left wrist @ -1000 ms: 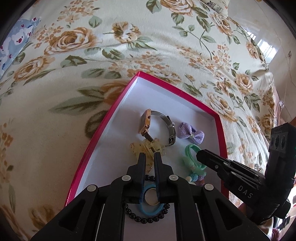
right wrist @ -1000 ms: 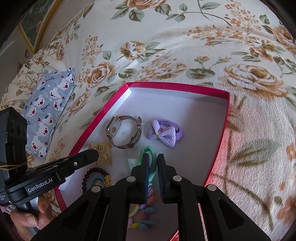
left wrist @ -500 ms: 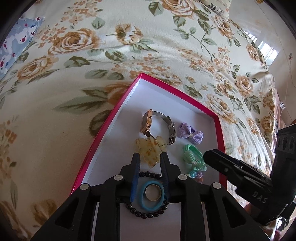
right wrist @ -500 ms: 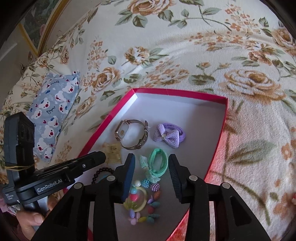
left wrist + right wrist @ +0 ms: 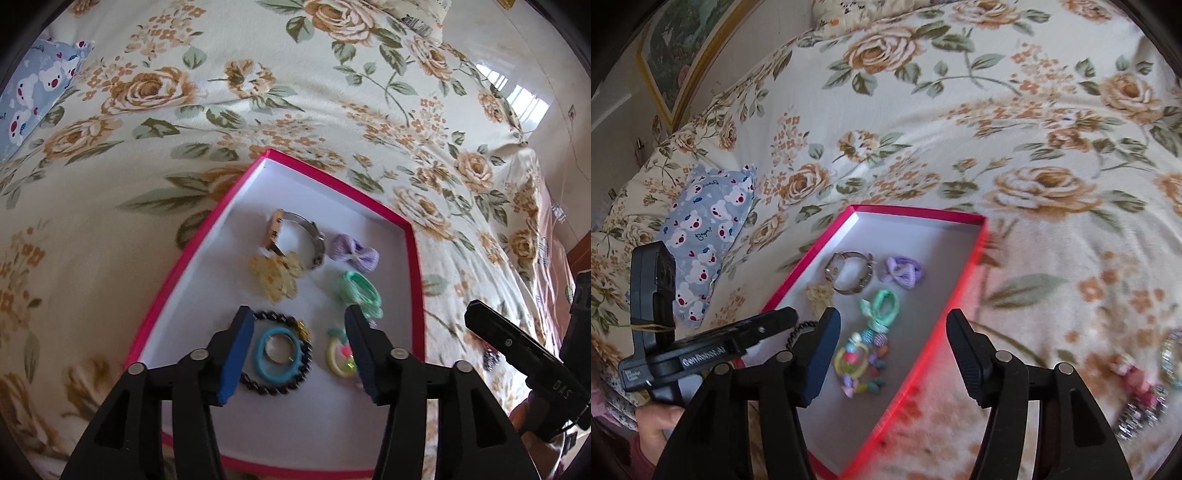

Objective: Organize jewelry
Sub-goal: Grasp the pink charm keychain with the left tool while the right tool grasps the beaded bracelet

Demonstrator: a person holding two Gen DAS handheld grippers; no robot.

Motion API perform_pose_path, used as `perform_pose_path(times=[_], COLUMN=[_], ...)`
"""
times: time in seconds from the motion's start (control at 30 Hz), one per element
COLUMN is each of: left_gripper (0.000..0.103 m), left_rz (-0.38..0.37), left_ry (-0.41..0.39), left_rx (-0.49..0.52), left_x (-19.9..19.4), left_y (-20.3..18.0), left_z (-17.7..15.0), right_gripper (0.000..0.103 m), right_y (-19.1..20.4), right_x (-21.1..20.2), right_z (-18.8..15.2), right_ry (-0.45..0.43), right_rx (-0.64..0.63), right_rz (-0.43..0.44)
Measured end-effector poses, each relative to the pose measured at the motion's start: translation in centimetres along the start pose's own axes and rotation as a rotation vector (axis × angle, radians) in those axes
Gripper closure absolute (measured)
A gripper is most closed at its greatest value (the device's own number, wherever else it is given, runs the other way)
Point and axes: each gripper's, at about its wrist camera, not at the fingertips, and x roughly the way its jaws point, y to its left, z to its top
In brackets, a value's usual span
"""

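Observation:
A red-rimmed white box [image 5: 207, 236] [image 5: 964, 266] lies on the floral bedspread. In it lie a watch [image 5: 295, 236] [image 5: 849, 271], a purple bow [image 5: 354, 253] [image 5: 903, 273], a yellow clip [image 5: 275, 277], a green hair tie [image 5: 360, 291] [image 5: 882, 304], a black bead bracelet [image 5: 277, 384] around a blue ring [image 5: 277, 349], and a colourful bead bracelet [image 5: 860, 363] [image 5: 341, 356]. My left gripper [image 5: 299, 323] is open and empty above the blue ring. My right gripper [image 5: 892, 325] is open and empty above the box's right rim.
More jewelry [image 5: 1145, 384] lies loose on the bedspread right of the box. A blue bear-print pillow [image 5: 701, 236] [image 5: 29, 96] lies at the left. A framed picture [image 5: 679, 48] leans at the far left.
Both grippers opened, the left off the yellow clip, the right off the green tie. Both drew back and up from the box. The right one swung right.

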Motion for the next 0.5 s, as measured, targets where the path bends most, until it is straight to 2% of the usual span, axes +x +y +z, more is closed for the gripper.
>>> perform_pose_path(times=[0.17,0.5], left_gripper=[0.040,0.037], left_rz=[-0.031,-0.096], left_ry=[0.000,0.040], left_rx=[0.017,0.099], left_x=[-1.5,-2.5], left_y=[-1.4,-5.4], left_z=[-1.2,-3.1], right_gripper=[0.039,0.037], right_y=[-2.1,-7.6], right_x=[-2.8,-8.7], right_z=[-1.6,-5.2], right_ry=[-0.012,-0.048], right_rx=[0.023,0.102], right_rz=[-0.052,-0.187])
